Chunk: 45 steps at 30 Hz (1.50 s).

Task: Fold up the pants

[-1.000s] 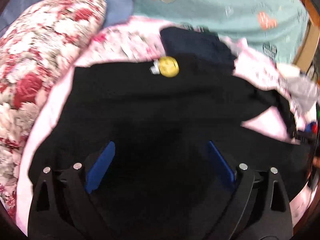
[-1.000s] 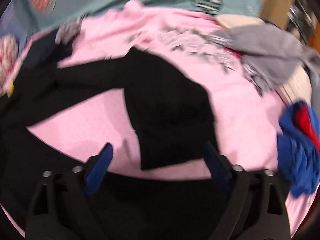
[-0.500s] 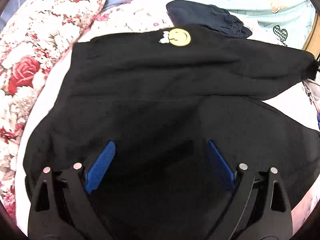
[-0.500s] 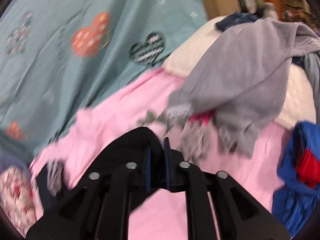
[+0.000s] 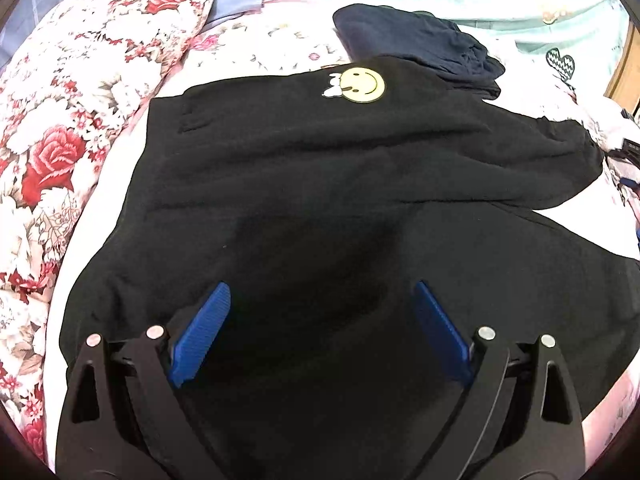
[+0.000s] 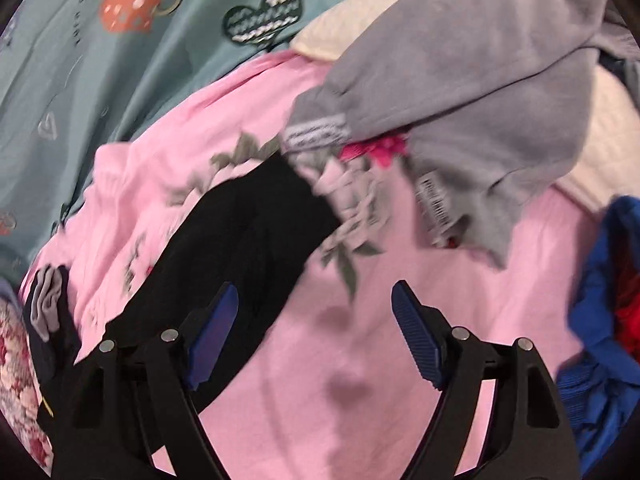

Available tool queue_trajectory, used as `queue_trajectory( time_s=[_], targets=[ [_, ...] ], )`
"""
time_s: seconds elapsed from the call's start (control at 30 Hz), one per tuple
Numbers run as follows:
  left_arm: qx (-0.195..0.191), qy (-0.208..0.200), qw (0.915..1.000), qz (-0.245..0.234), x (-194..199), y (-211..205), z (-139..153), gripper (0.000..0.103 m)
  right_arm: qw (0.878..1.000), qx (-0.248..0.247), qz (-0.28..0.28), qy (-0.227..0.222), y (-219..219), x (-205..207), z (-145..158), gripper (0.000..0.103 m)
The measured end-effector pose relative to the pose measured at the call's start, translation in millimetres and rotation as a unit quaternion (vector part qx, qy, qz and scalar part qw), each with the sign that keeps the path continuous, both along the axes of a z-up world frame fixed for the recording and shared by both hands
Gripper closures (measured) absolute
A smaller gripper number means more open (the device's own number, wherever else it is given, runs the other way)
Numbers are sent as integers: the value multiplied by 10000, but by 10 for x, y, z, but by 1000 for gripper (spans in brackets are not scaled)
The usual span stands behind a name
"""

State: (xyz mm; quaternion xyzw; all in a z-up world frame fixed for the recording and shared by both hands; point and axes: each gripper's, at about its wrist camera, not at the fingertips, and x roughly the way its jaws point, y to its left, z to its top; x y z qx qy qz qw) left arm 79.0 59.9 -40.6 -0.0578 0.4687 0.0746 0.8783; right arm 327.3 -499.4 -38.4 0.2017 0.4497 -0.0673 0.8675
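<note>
Pants [image 5: 340,184], black, lie spread flat on a pink bedsheet [image 6: 360,360], directly under and ahead of the left gripper [image 5: 320,312]. Left gripper: jaws wide apart, blue pads [image 5: 200,332] hovering over the dark cloth, nothing clamped between them. Right gripper [image 6: 316,328]: jaws also wide apart, nothing held; its left pad sits over the end of one black leg [image 6: 248,248], the right pad over bare sheet.

Long axis of the pants runs left to right in the left wrist view, one leg folded over the other, leg ends tapering toward the right edge. A yellow smiley patch [image 5: 363,84] sits on the far edge of the cloth.

Outward: a dark navy garment [image 5: 416,48] lies just beyond the patch; a floral pillow [image 5: 80,100] lies along the left. In the right wrist view a gray garment [image 6: 460,92] lies beyond the leg end, blue-and-red clothing [image 6: 608,312] at the right edge, teal fabric [image 6: 100,80] behind.

Near portion of the pants is hidden under the left gripper frame. Right wrist view is blurred; leg hem detail cannot be made out.
</note>
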Motion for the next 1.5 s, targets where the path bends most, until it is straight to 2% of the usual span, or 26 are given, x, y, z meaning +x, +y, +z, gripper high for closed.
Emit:
queue_trajectory(
  time_s=[0.07, 0.13, 0.17, 0.2, 0.23, 0.27, 0.3, 0.4, 0.47, 0.53, 0.57, 0.6, 0.63, 0.67, 0.73, 0.8, 0.9, 1.03, 1.2, 1.23, 1.27, 1.3, 1.33, 1.4, 1.5],
  targets=[
    [46, -19, 10000, -3, -36, -11, 20, 9, 9998, -22, 179, -25, 154, 76, -83, 29],
    [109, -76, 9999, 40, -81, 9, 47, 9, 9996, -17, 255, 70, 282, 184, -172, 55],
    [168, -129, 9997, 106, -117, 43, 71, 9, 9993, -22, 321, 195, 373, 255, -231, 72],
    [203, -188, 9994, 193, -144, 90, 96, 9, 9989, -324, 237, 242, 432, 277, -238, 86],
    [201, -231, 9992, 243, -157, 125, 116, 9, 9970, -679, 173, 334, 503, 292, -230, 89],
    [183, -318, 9988, 339, -174, 197, 152, 9, 9954, -851, 196, 384, 562, 309, -214, 99],
    [178, -384, 9981, 450, -183, 268, 189, 9, 9960, -791, 210, 364, 552, 298, -173, 99],
    [56, -597, 9948, 824, -193, 522, 297, 9, 9973, -687, -225, 128, 274, 98, 15, 100],
    [52, -717, 9921, 1032, -152, 669, 350, 9, 9980, -385, -440, 243, 49, -51, 1, 100],
    [220, -809, 9912, 1023, -60, 756, 391, 9, 9970, -383, -364, 559, -25, -110, -146, 98],
    [377, -813, 9912, 969, 43, 803, 409, 9, 9948, -541, -204, 841, -14, -97, -289, 88],
    [432, -777, 9913, 972, 95, 850, 416, 9, 9946, -701, -112, 755, 7, -111, -301, 61],
    [417, -755, 9914, 982, 166, 915, 430, 9, 9904, -1062, -224, 857, 27, -148, -260, 48],
    [264, -767, 9915, 1019, 220, 1006, 456, 9, 9872, -1240, -390, 923, 24, -183, -204, 40],
    [-31, -745, 9916, 1055, 301, 1134, 488, 9, 9890, -1215, -540, 642, 44, -290, -21, 40],
    [-159, -726, 9914, 1078, 399, 1242, 508, 9, 9915, -1191, -476, 234, 188, -380, 213, 40],
    [-16, -599, 9929, 1026, 537, 1335, 478, 9, 9946, -924, 444, -135, 644, -381, 390, 40],
    [46, -446, 9944, 955, 654, 1361, 400, 9, 9887, -601, 1357, -203, 1289, -364, 437, 40],
    [-50, -388, 9964, 746, 863, 1341, 280, 10, 9796, -291, 1982, -168, 1874, -514, 292, 40],
    [-83, -377, 9967, 711, 917, 1335, 254, 14, 9783, -291, 2047, -155, 1957, -526, 274, 40],
    [-107, -338, 9972, 664, 994, 1321, 212, 22, 9757, -287, 2168, -121, 2055, -558, 248, 40],
    [-39, -257, 9975, 657, 1068, 1304, 166, 51, 9747, -291, 2213, -104, 2126, -574, 232, 40],
    [48, -162, 9976, 665, 1107, 1284, 123, 73, 9736, -330, 2259, -73, 2182, -581, 213, 40],
    [145, -69, 9972, 731, 1213, 1284, 61, 79, 9734, -440, 2249, -36, 2235, -556, 170, 40],
    [307, -337, 9941, 982, 1250, 1342, 231, 83, 9739, -418, 2229, -65, 2215, -552, 196, 40]
  ],
)
